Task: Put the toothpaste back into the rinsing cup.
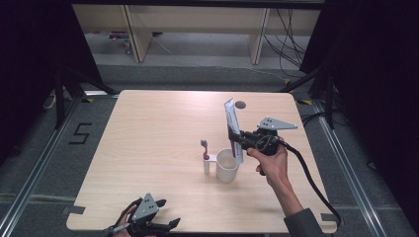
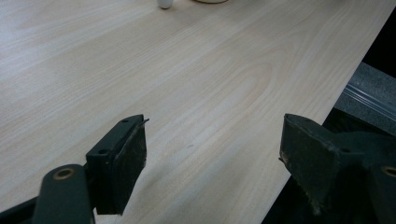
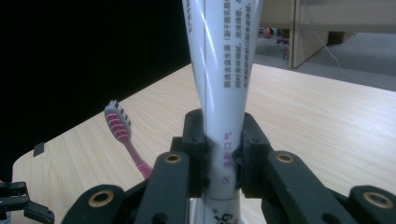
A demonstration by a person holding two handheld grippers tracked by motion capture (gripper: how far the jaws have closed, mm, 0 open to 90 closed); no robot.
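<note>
Upright white toothpaste tube point(image 3: 224, 107), purple print

Toothpaste tube point(image 3: 224, 84): white, flattened toward the crimped top, purple and dark print down its face; held upright with a slight tilt, lower end just above the cup mouth.
Cup point(image 1: 228, 165): white, round, open mouth up; set upright right of the table's centre.
Toothbrush point(image 1: 204, 148): pink handle, pink-and-white bristles; stood head-up just left of the cup, beside a short white post.
</note>
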